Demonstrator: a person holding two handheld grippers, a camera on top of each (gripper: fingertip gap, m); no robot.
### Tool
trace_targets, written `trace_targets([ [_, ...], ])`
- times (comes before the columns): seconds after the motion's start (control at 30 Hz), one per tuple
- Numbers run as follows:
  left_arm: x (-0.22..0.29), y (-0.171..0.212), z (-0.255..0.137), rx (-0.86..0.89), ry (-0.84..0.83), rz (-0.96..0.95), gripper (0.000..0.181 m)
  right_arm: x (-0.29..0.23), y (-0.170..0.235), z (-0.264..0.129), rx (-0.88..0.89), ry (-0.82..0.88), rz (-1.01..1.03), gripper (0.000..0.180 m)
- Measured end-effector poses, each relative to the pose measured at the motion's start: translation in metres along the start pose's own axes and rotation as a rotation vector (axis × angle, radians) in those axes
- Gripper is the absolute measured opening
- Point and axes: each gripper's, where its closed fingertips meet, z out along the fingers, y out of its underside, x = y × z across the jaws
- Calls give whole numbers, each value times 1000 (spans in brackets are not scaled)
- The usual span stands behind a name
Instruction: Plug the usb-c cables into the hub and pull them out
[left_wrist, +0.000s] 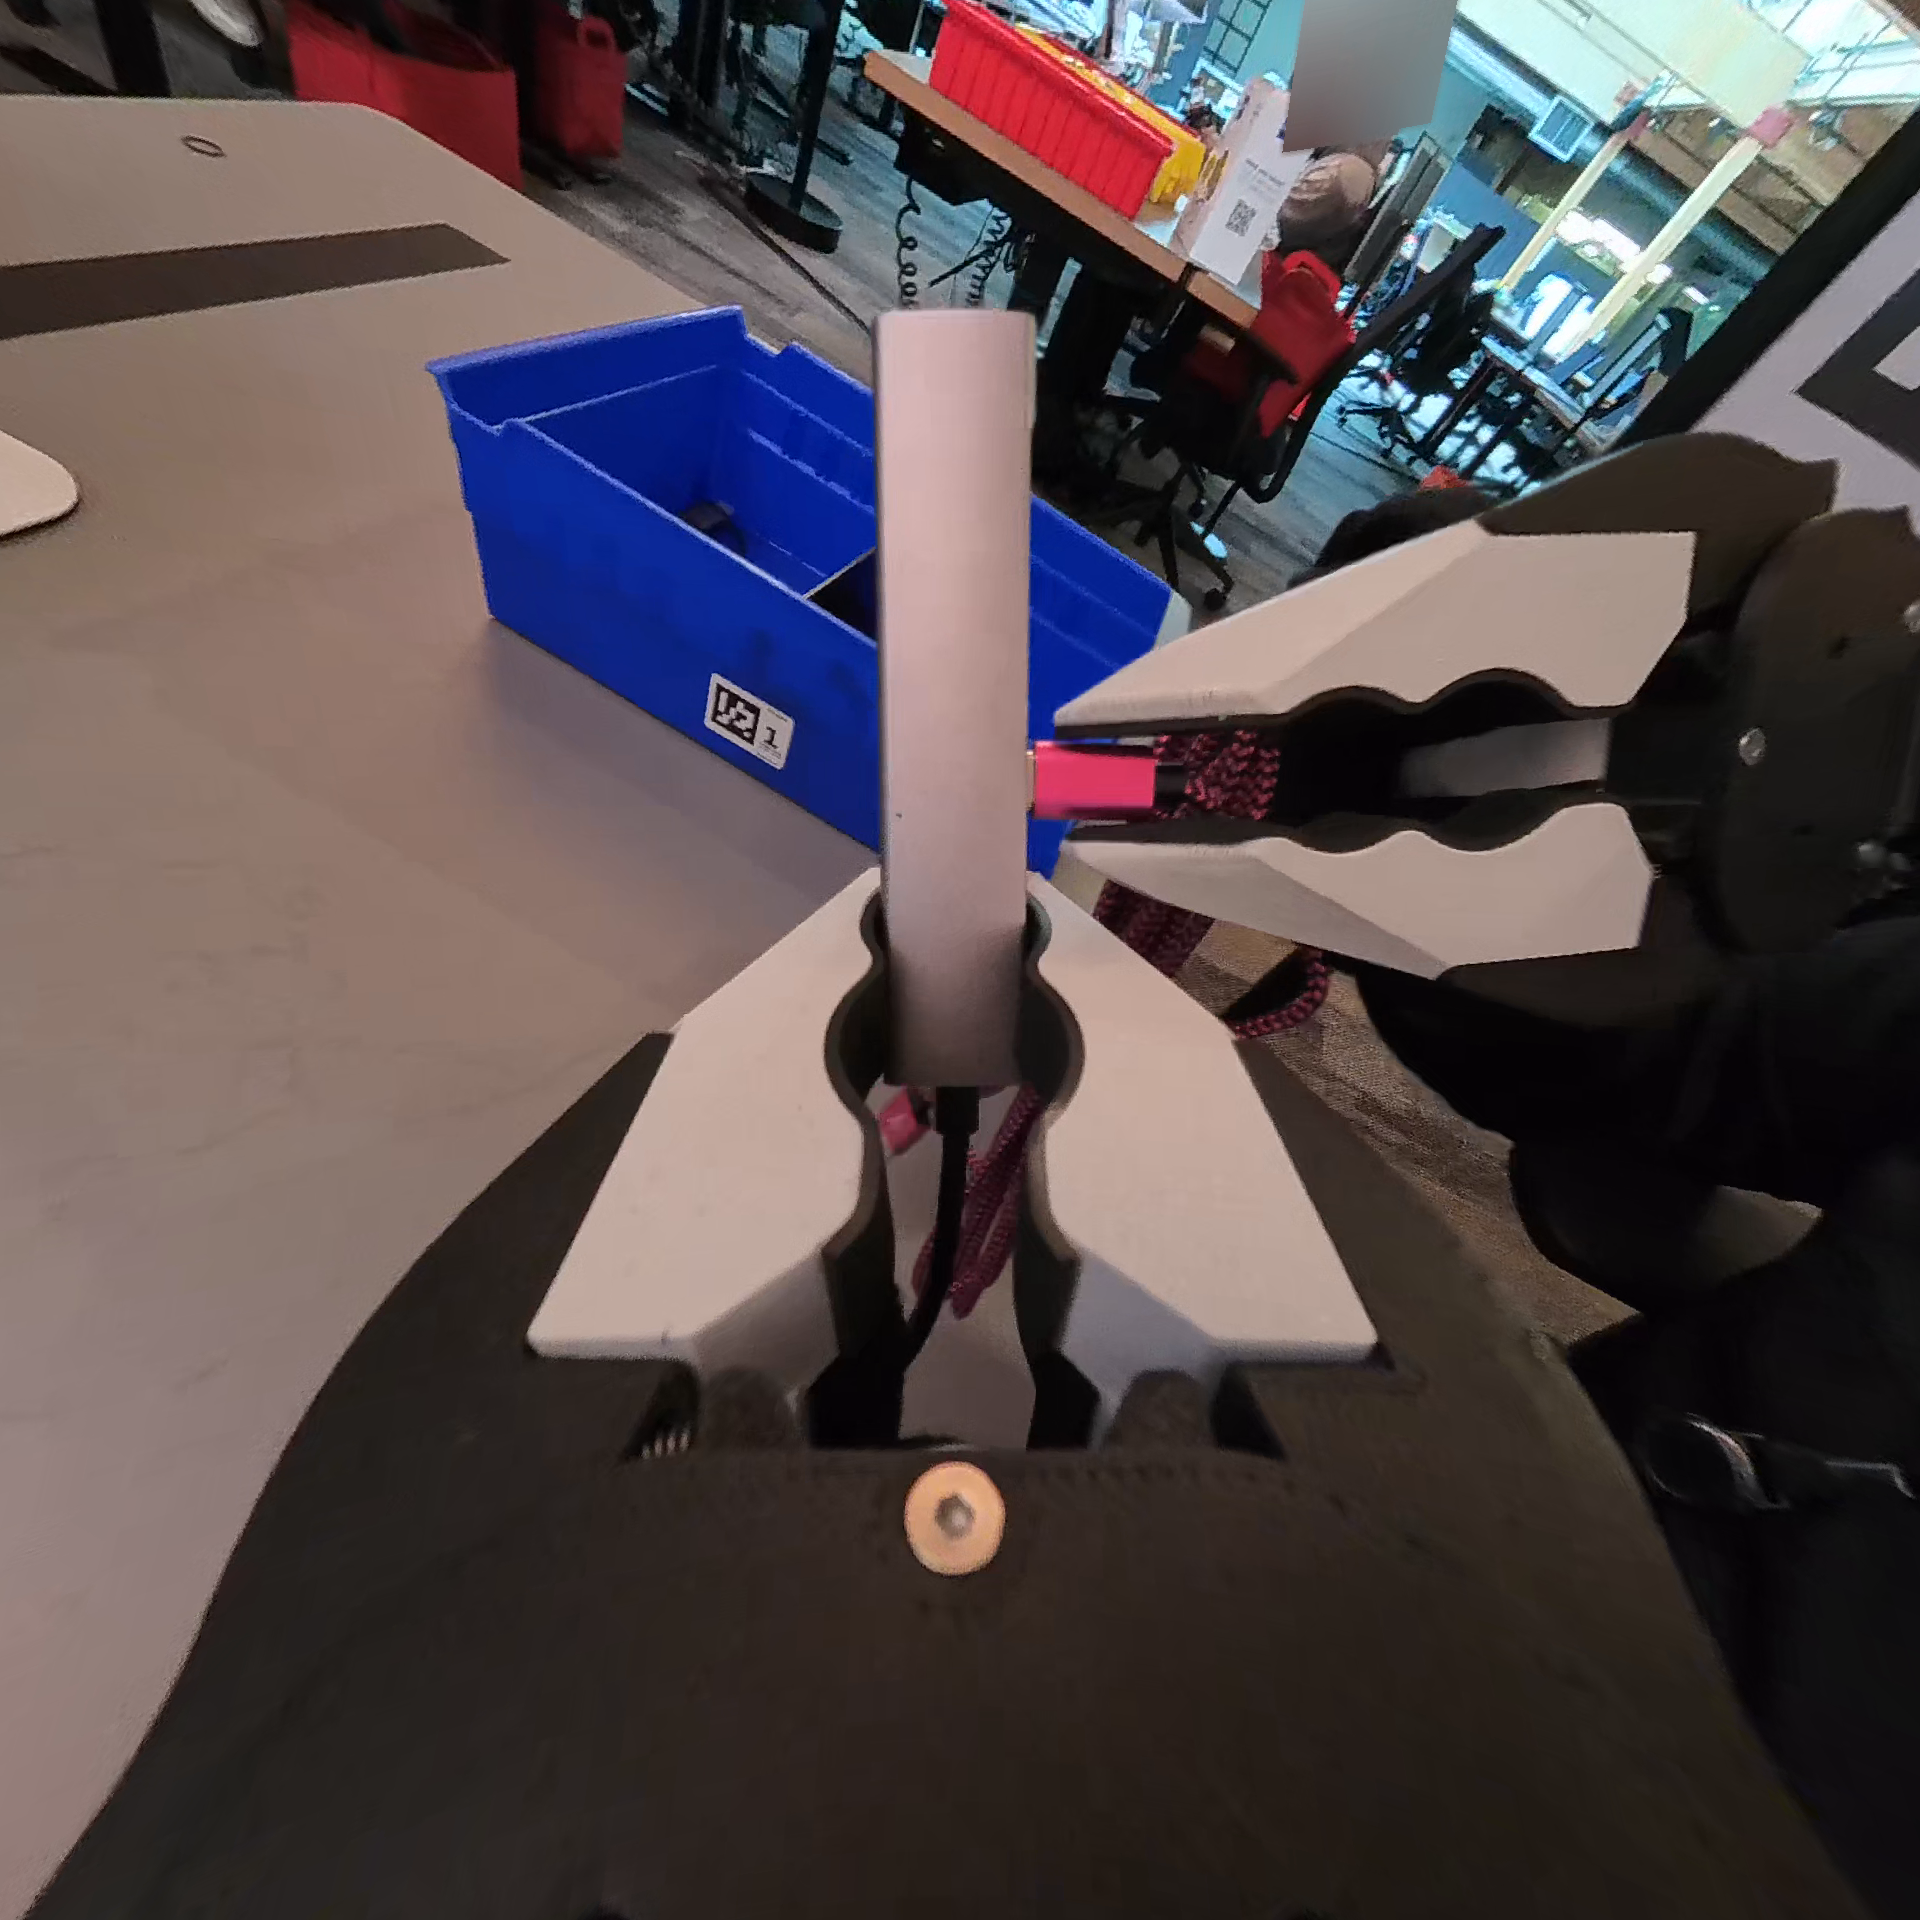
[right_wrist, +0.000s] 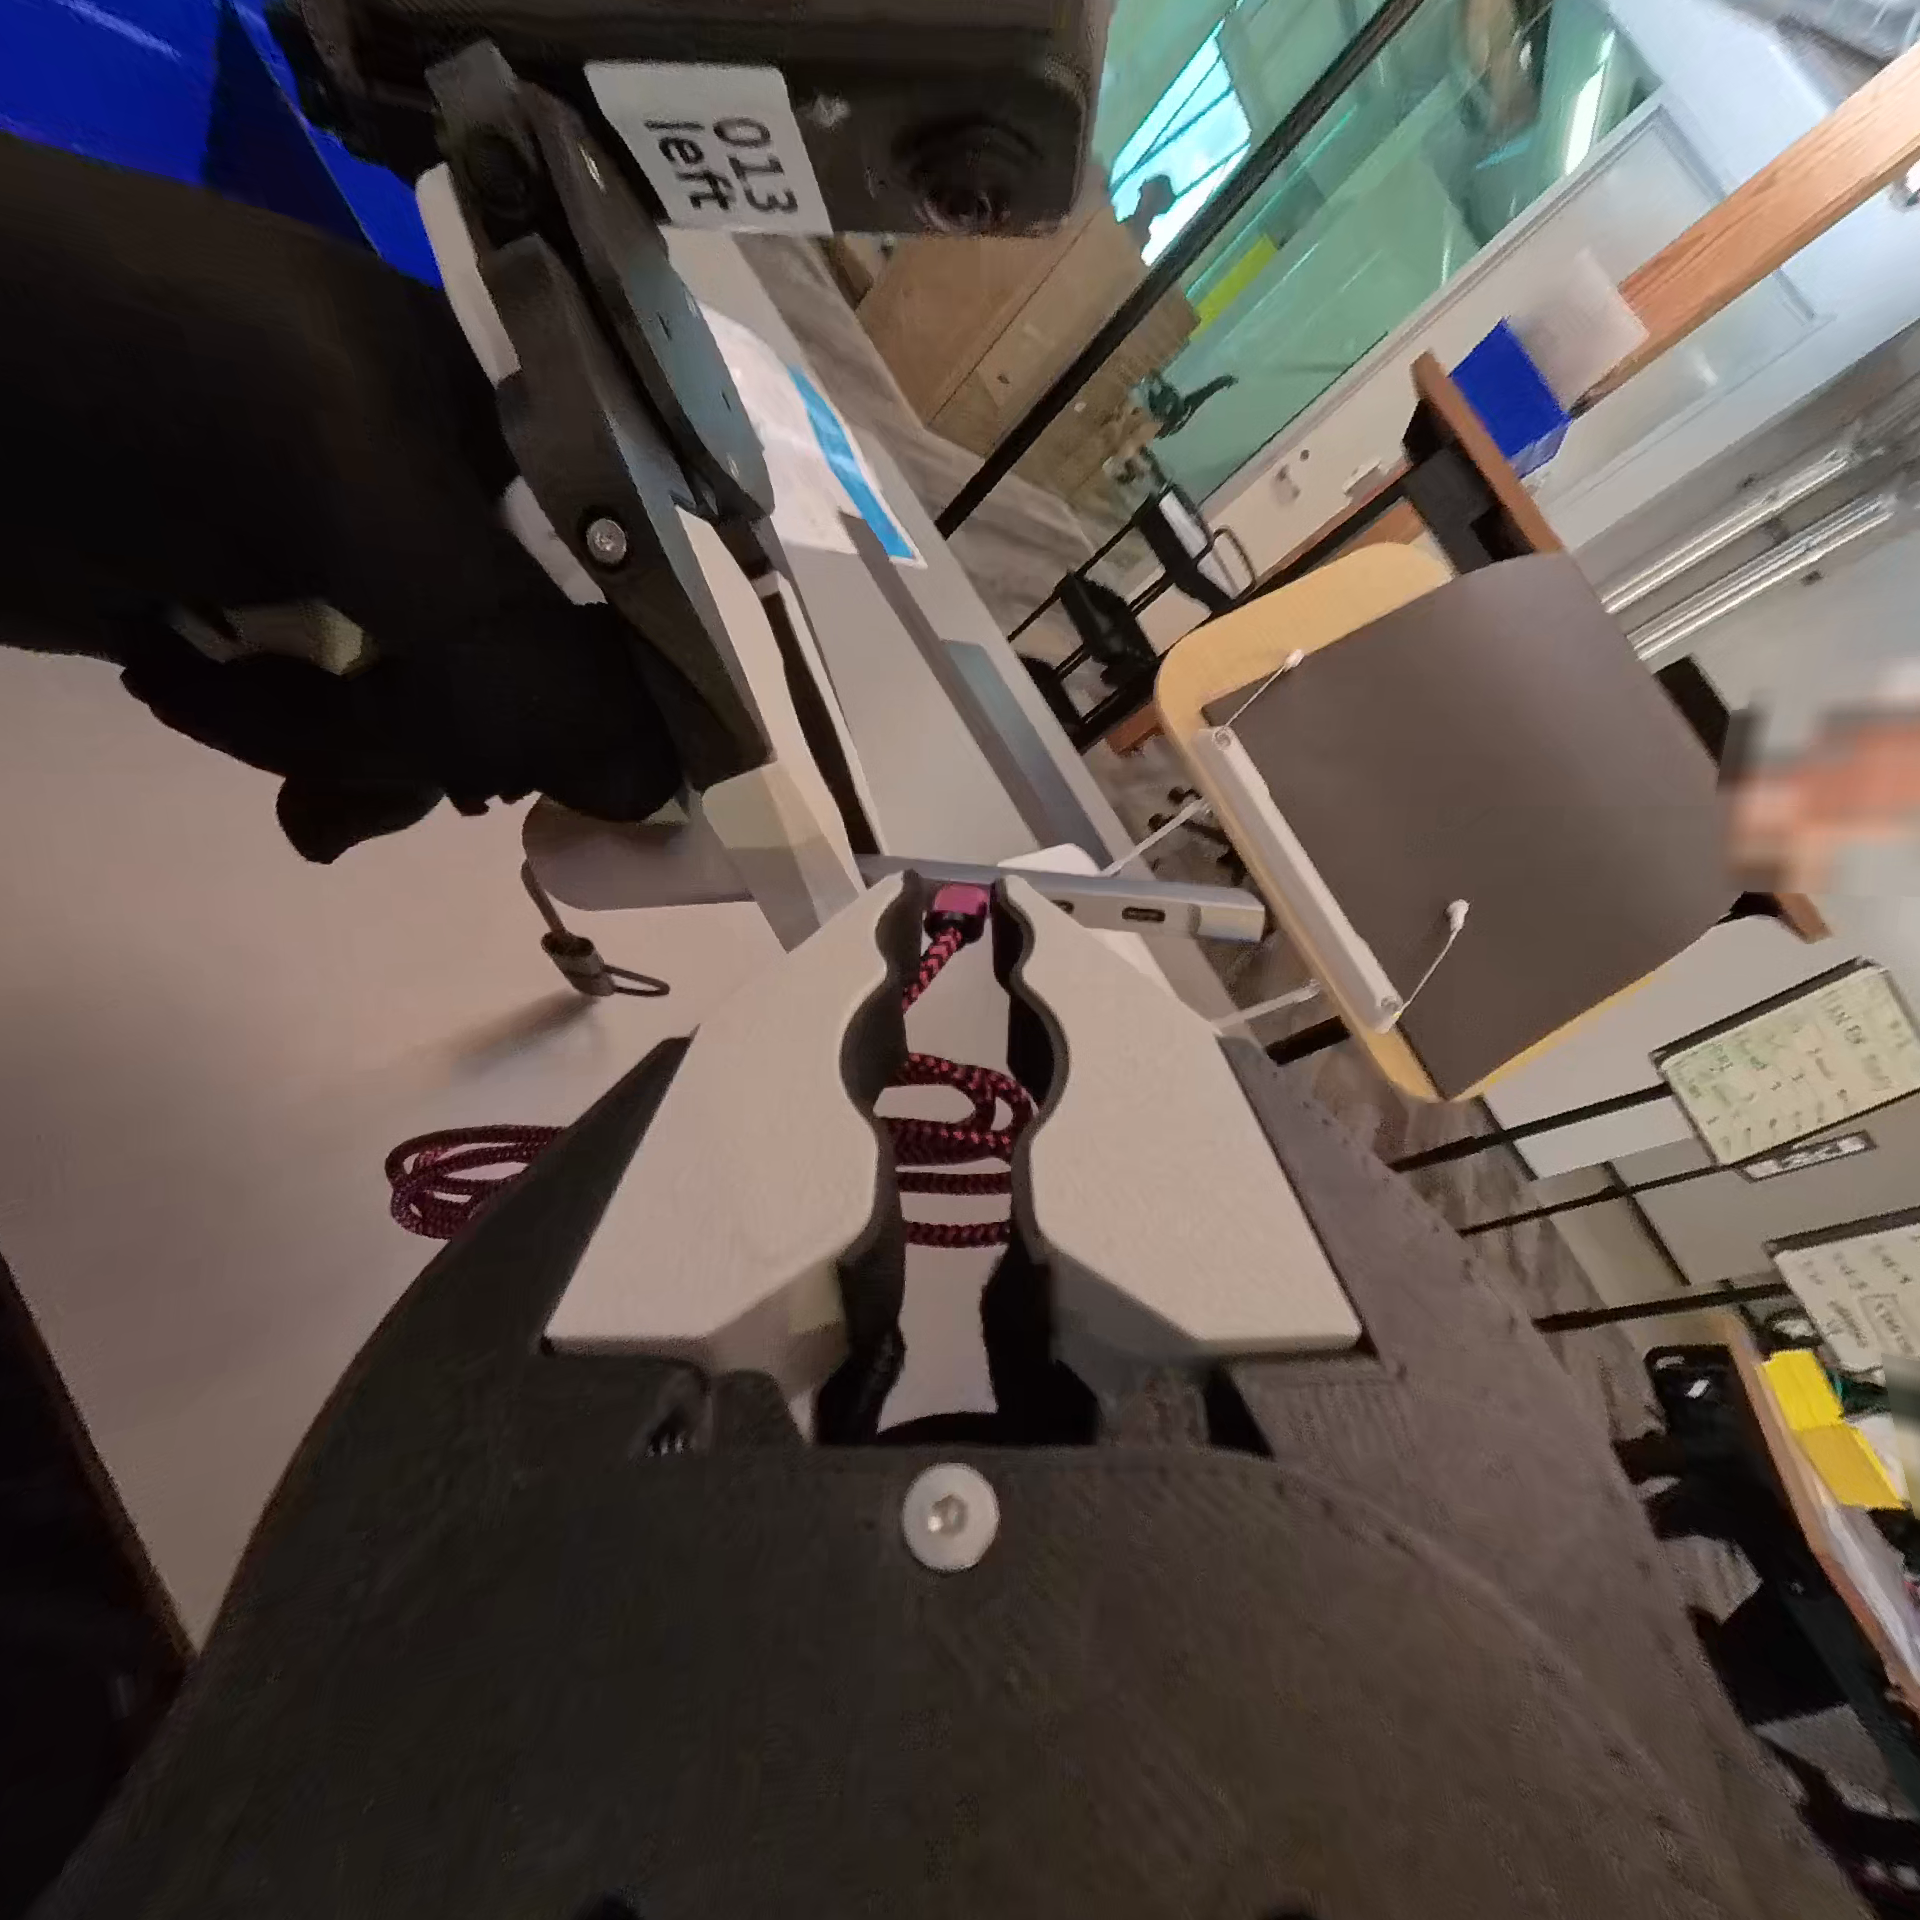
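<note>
Left wrist view: my left tongs (left_wrist: 954, 935) pinch the hub (left_wrist: 954, 665), held upright above the worktop (left_wrist: 260, 831). My right tongs (left_wrist: 1062, 774) clamp the pink USB-C plug (left_wrist: 1091, 779) at the hub's side, seemingly seated. I judge that withdrawal remains.

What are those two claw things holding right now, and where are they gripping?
The left gripper clamps the grey hub by its lower end, near its black cord. The right gripper pinches the pink cable plug at the hub's side edge.
</note>
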Motion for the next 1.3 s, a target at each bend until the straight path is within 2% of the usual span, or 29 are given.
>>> trace_targets([
  [0.2,0,4,5,13,11,-23,17,-3,9,0,-35,-40,61,14],
  [0.4,1,1,5,26,28,-33,17,-2,15,3,-50,-20,19,8],
  [0.6,4,0,6,21,44,-37,17,3,8,1,1,29,0,13],
  [0.9,0,4,9,32,65,-72,17,-2,14,6,-49,4,-45,9],
  [1.17,-11,-3,9,95,22,-138,17,3,16,13,-105,104,-77,9],
  [1.3,-7,-1,5,103,60,-136,17,-1,12,11,-66,41,-73,9],
])
